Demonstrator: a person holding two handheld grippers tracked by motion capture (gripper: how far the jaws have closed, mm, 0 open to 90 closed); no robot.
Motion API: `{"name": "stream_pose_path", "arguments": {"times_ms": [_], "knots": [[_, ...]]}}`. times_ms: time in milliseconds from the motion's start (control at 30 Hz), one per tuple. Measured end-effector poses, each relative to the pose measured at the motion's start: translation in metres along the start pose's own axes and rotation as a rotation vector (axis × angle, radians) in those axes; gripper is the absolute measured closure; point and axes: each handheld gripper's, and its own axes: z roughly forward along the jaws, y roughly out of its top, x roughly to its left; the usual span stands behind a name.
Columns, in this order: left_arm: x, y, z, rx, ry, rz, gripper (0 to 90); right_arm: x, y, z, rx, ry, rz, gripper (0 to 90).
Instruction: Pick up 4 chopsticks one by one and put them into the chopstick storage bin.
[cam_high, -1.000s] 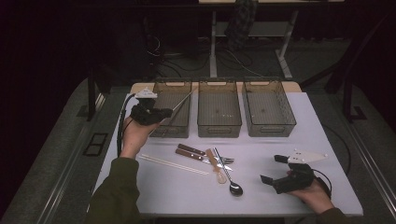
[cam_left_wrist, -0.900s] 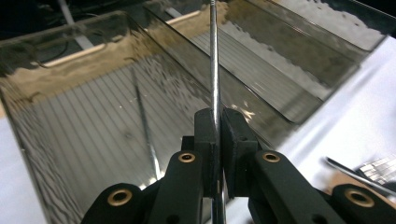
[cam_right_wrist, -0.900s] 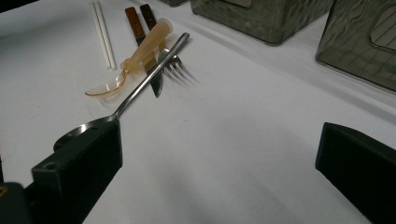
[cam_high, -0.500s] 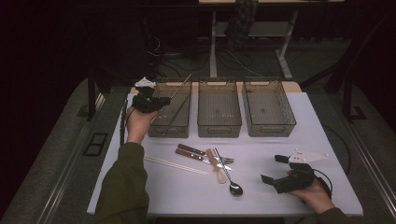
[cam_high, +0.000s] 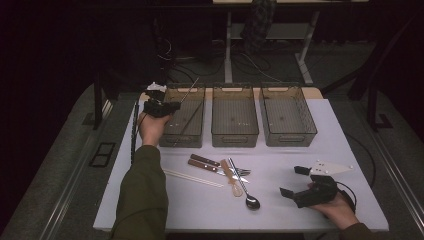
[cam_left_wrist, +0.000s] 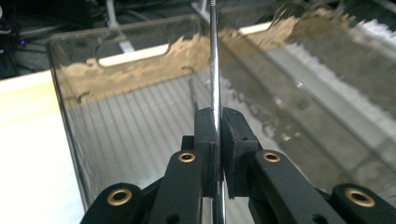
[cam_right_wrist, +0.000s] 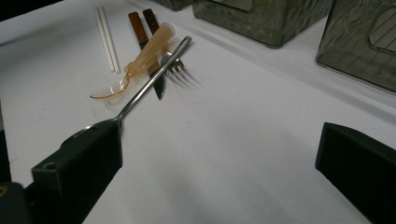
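At the tabletop's far left corner, the left hand-held gripper (cam_high: 172, 106) was clamped tight on a thin metal rod (cam_left_wrist: 215, 60), which slanted up over the leftmost of three smoky plastic bins (cam_high: 184, 134) lined along the far edge. Near the front right corner, the right hand-held gripper (cam_high: 295, 181) rested with its jaws spread wide and nothing between them. Between the two hands lay a metal spoon (cam_right_wrist: 154, 77), a fork (cam_right_wrist: 180, 70), two wooden-handled knives (cam_high: 207, 163), a clear plastic spoon (cam_right_wrist: 135, 65) and white chopsticks (cam_right_wrist: 106, 37).
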Motion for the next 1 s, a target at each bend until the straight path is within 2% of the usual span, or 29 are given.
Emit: {"name": "stream_pose_path", "arguments": {"times_ms": [267,467,500,567,733,867,1000], "knots": [[0.000,-0.005,0.009,0.060,0.044,0.021,84.2,0.000,0.000,0.000,-0.002,0.003,0.000,0.5],[-0.003,-0.005,0.011,0.081,0.068,0.035,83.3,0.001,0.000,0.000,-0.005,0.006,-0.004,0.5],[-0.003,-0.005,0.011,0.079,0.067,0.037,82.8,0.001,0.000,0.000,-0.005,0.007,-0.004,0.5],[-0.003,-0.005,0.011,0.072,0.075,0.035,75.9,0.001,0.000,0.000,-0.004,0.007,-0.005,0.5],[-0.003,-0.005,0.010,0.062,0.063,0.032,69.5,0.001,0.000,0.000,-0.005,0.008,-0.004,0.5],[-0.004,-0.004,0.008,0.051,0.042,0.034,60.4,0.001,0.000,0.000,-0.002,0.008,-0.003,0.5],[-0.008,-0.005,0.001,0.026,0.019,0.056,53.9,0.001,0.000,0.001,0.000,0.007,-0.003,0.5]]}}
